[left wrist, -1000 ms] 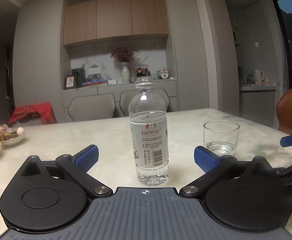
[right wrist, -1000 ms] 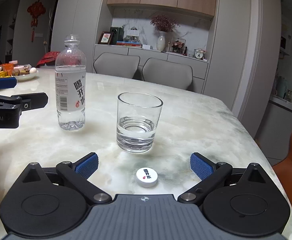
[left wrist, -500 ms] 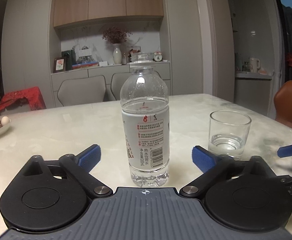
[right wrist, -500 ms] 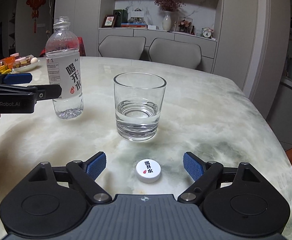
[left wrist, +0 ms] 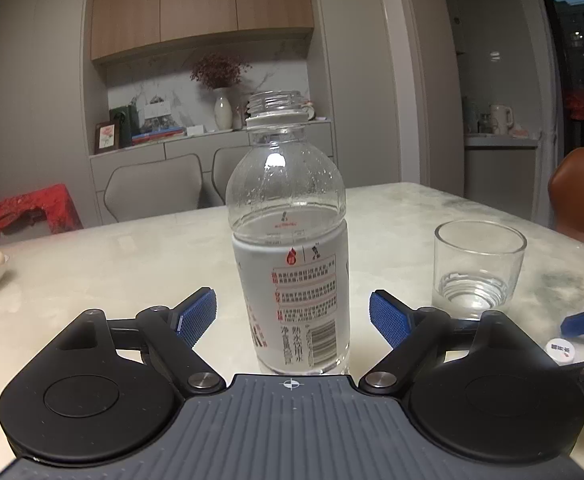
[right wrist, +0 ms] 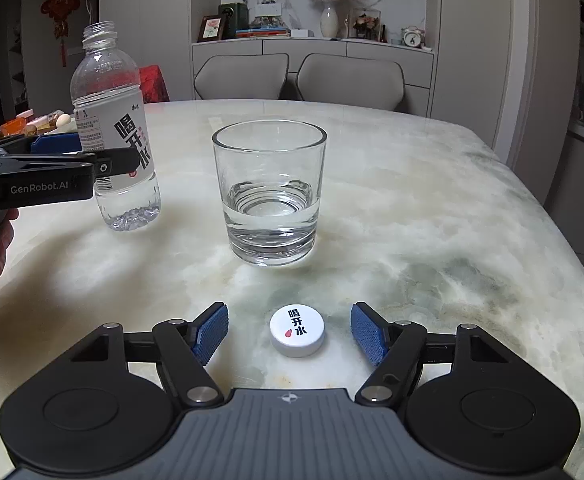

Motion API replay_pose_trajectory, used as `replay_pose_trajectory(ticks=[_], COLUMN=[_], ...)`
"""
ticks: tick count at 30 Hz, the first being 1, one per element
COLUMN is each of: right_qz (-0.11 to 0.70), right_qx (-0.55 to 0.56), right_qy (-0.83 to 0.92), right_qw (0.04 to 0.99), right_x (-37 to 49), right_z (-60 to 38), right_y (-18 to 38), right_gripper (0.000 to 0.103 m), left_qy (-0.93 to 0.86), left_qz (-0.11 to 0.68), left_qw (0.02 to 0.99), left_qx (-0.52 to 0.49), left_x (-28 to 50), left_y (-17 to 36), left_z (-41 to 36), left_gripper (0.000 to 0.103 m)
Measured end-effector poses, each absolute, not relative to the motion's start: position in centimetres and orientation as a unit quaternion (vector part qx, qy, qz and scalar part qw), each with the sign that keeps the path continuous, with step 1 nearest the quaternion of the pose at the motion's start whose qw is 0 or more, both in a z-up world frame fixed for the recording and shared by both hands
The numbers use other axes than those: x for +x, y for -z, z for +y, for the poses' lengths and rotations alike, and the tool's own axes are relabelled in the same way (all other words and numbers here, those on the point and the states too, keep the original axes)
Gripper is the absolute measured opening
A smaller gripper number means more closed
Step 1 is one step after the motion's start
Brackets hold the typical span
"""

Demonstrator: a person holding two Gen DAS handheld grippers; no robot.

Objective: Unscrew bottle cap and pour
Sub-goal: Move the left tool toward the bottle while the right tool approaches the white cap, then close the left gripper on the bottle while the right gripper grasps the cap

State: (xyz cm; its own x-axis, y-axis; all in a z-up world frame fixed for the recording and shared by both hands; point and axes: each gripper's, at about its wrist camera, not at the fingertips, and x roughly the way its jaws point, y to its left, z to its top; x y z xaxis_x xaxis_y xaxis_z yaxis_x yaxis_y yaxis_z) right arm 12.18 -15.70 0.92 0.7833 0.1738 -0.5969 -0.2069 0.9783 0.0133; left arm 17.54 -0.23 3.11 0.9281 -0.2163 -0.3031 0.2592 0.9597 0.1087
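Left tongs (left wrist: 292, 316) closer around bottle (left wrist: 290, 248), right tongs (right wrist: 290, 334) flanking cap (right wrist: 297, 331)

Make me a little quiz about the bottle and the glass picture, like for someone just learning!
1. True or false: the bottle has its cap screwed on.
2. What lies on the table between the right gripper fingers? A) a spoon B) the white cap C) an egg
3. Fill in: the glass holds a little ____.

Key
1. False. The neck is open, and the bottle stands between the left gripper fingers, which do not touch it.
2. B
3. water
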Motion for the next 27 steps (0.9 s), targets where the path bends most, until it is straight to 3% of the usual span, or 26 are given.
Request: replay_pose_trajectory(ticks=[2, 6, 11, 19, 27], right_qz=[0.313, 0.311, 0.31, 0.306, 0.304], right_qx=[-0.026, -0.026, -0.027, -0.027, -0.019], right_qy=[-0.099, -0.101, -0.103, -0.106, -0.112], right_qw=[0.944, 0.945, 0.945, 0.946, 0.946], right_x=[12.3, 12.4, 12.3, 11.7, 11.5], right_z=[-15.8, -15.8, -15.9, -15.9, -15.9], right_y=[-0.9, -1.1, -1.0, -1.0, -1.1], right_gripper=[0.07, 0.055, 0.05, 0.032, 0.032], left_qy=[0.123, 0.125, 0.126, 0.129, 0.133], left_qz=[0.143, 0.142, 0.142, 0.146, 0.153], left_qw=[0.979, 0.979, 0.979, 0.978, 0.977], left_qx=[0.076, 0.073, 0.071, 0.076, 0.07], left_x=[17.7, 18.0, 18.3, 18.7, 19.1], left_y=[-3.0, -3.0, -2.9, -2.9, -3.0], left_z=[-0.4, -0.4, -0.3, -0.5, -0.3], left_gripper=[0.085, 0.085, 0.085, 0.075, 0.06])
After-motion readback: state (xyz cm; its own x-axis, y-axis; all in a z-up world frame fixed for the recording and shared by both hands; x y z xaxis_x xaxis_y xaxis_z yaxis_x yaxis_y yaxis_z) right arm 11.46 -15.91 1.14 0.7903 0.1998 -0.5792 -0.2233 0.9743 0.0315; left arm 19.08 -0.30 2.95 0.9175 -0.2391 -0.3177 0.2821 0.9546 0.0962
